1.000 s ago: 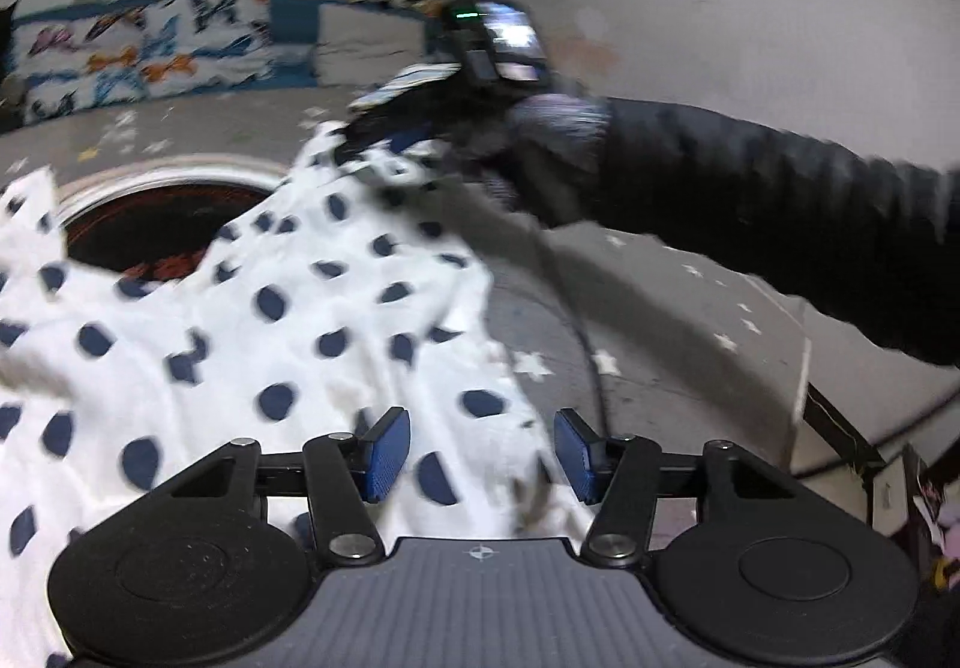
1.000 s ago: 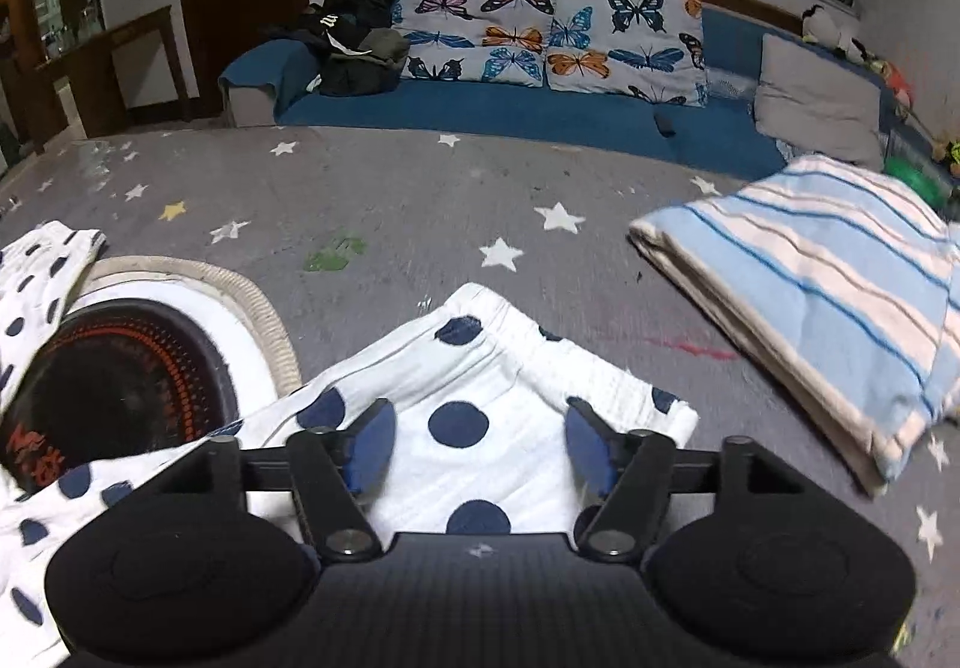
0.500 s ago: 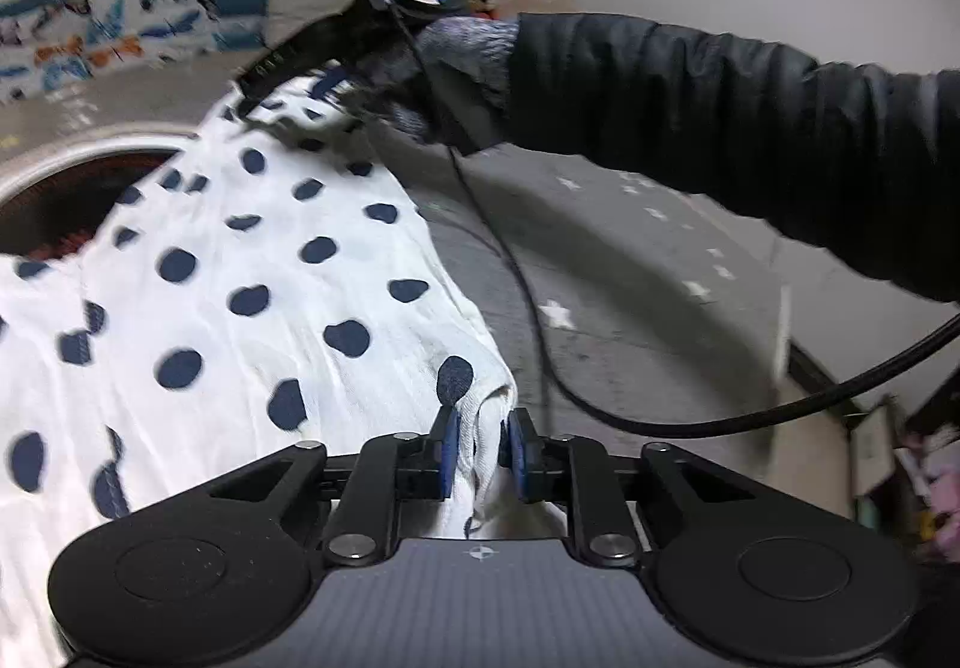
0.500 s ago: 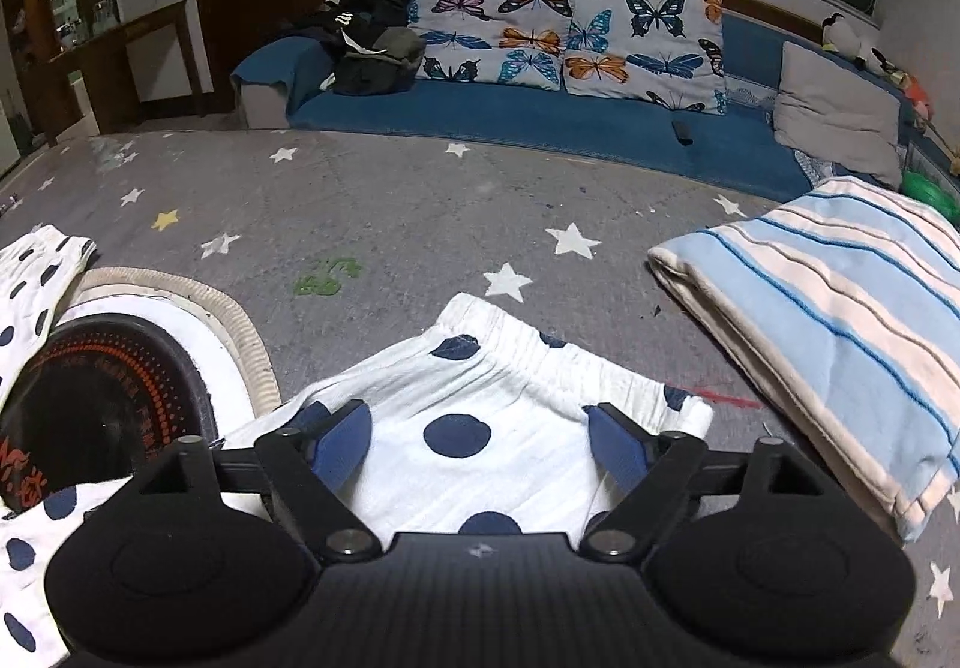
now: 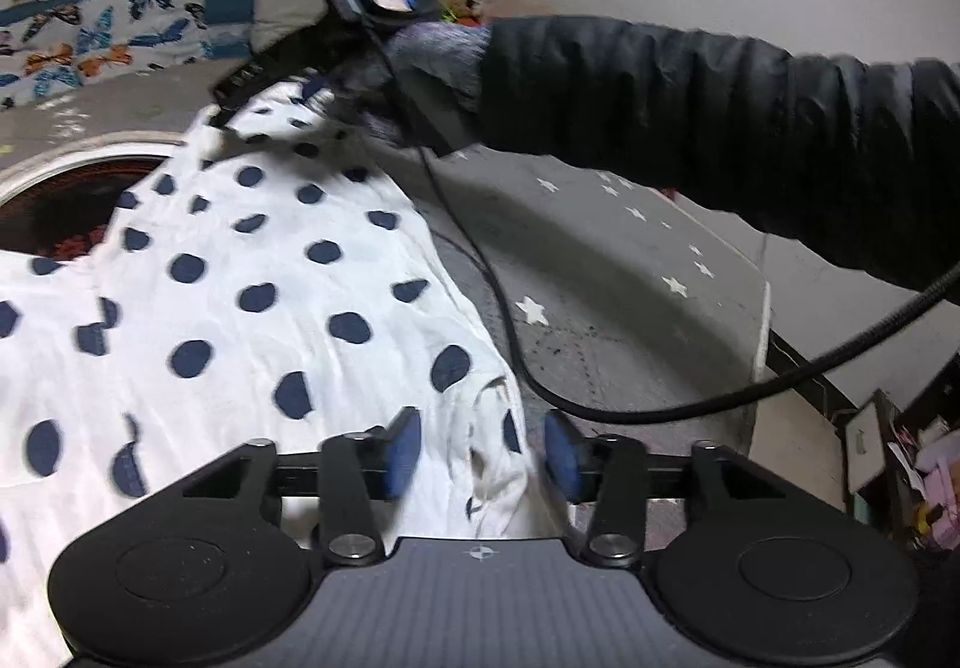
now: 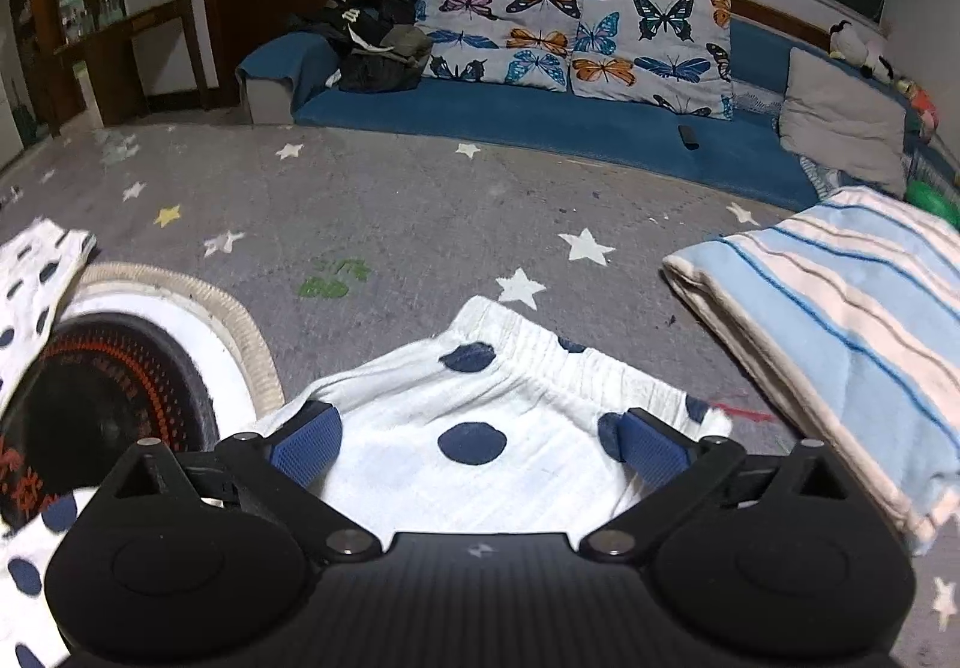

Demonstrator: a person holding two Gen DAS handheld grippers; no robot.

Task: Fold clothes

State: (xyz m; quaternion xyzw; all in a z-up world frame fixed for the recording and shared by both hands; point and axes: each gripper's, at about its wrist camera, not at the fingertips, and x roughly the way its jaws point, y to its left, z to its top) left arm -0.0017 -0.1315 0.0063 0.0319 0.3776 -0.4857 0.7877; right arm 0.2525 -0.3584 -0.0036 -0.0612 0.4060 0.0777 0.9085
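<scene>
A white garment with navy dots (image 5: 252, 284) lies spread on the grey star-patterned floor. My left gripper (image 5: 480, 452) is open, its blue pads on either side of a bunched corner of the cloth. In the left wrist view the right gripper (image 5: 240, 98) rests on the garment's far end. In the right wrist view my right gripper (image 6: 474, 443) is wide open over the elastic waistband end (image 6: 528, 362). Another dotted piece (image 6: 36, 272) lies at far left.
A round rug with a dark red centre (image 6: 120, 398) lies partly under the garment. A folded blue-striped blanket (image 6: 840, 320) lies at right. A blue sofa with butterfly cushions (image 6: 570, 44) and a pile of dark clothes (image 6: 378, 38) stands behind. A black cable (image 5: 540, 368) trails across the floor.
The left gripper closed on the cloth corner half a second ago and has now opened, leaving it bunched between the pads. The right gripper has opened wider over the waistband.
</scene>
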